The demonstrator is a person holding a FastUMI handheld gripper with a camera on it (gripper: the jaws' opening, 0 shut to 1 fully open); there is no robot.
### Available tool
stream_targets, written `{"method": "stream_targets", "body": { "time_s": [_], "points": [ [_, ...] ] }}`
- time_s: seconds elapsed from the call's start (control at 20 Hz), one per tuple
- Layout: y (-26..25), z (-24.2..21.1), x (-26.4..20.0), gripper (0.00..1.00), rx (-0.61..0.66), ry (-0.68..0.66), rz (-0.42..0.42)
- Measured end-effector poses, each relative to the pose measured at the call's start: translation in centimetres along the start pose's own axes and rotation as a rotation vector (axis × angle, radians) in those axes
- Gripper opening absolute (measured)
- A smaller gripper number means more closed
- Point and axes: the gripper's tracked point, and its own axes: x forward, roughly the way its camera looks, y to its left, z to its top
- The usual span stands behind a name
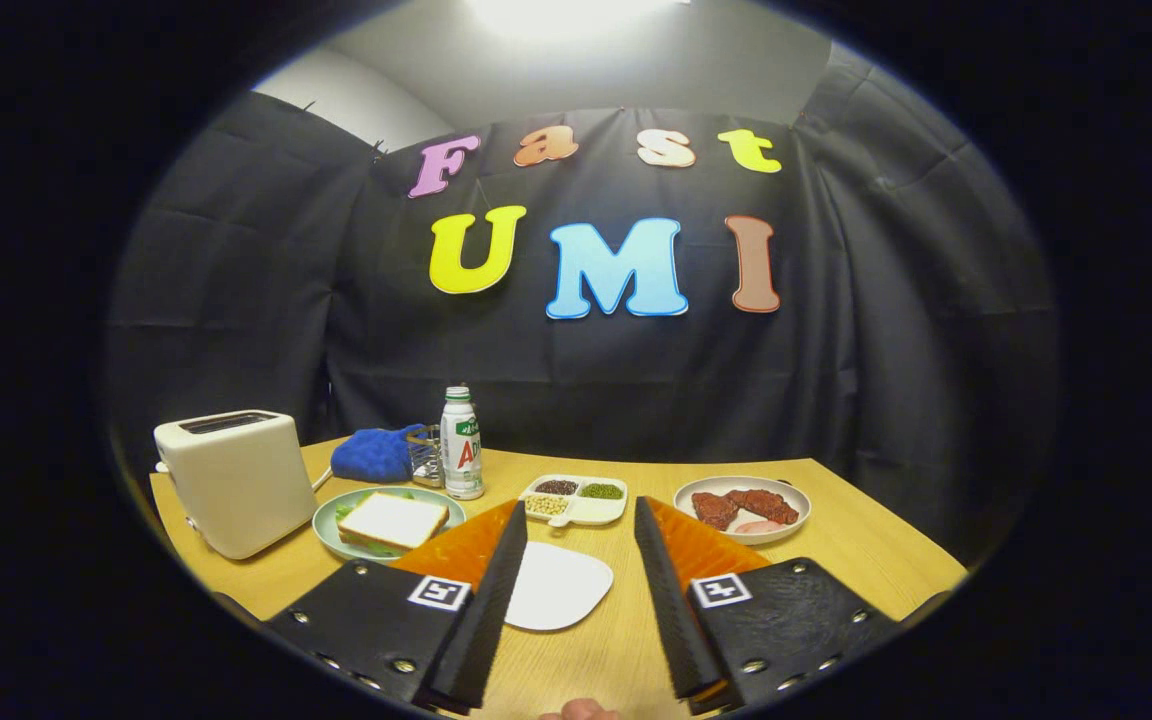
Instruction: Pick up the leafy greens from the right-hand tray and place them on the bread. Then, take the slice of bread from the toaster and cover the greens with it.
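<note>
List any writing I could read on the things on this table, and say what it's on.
White plastic bottle with a green cap: the label has print, but it is too small and blurred to read.
Square code markers on the open tool, whose fingers flank a white plate: patterns only, no words.
Cream toaster: no writing visible.

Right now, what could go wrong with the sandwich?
1. The top slice of bread sits a bit askew over the leafy greens on the green plate, so a bump might slide it off.
2. The bottle stands right behind that plate and could tip if knocked.
The gripper, jaws open and holding nothing, hovers over the white plate.
</note>
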Motion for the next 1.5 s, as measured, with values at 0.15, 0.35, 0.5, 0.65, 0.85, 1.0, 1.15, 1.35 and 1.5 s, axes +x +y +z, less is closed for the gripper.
{"method": "stream_targets", "body": {
  "time_s": [0.15, 0.35, 0.5, 0.65, 0.85, 1.0, 1.15, 1.35, 1.5],
  "points": [
    [-4.9, 0.1, -1.0, 0.97, -0.001, -0.033, -0.055],
    [-11.3, 0.4, -2.6, 0.96, -0.044, -0.054, -0.141],
    [-15.2, 1.0, -3.4, 0.97, -0.021, -0.07, -0.117],
    [-20.8, 0.9, -4.4, 0.96, 0.015, -0.073, -0.133],
    [-28.6, -0.1, -6.1, 0.96, 0.017, -0.088, -0.192],
    [-33.6, -1.2, -7.3, 0.96, 0.004, -0.091, -0.244],
    [-37.1, -1.8, -8.2, 0.97, 0.051, -0.101, -0.274],
    [-38.9, -2.0, -8.0, 0.97, 0.065, -0.144, -0.272],
    [-39.7, -3.6, -7.4, 0.97, 0.041, -0.105, -0.275]
  ]
}}
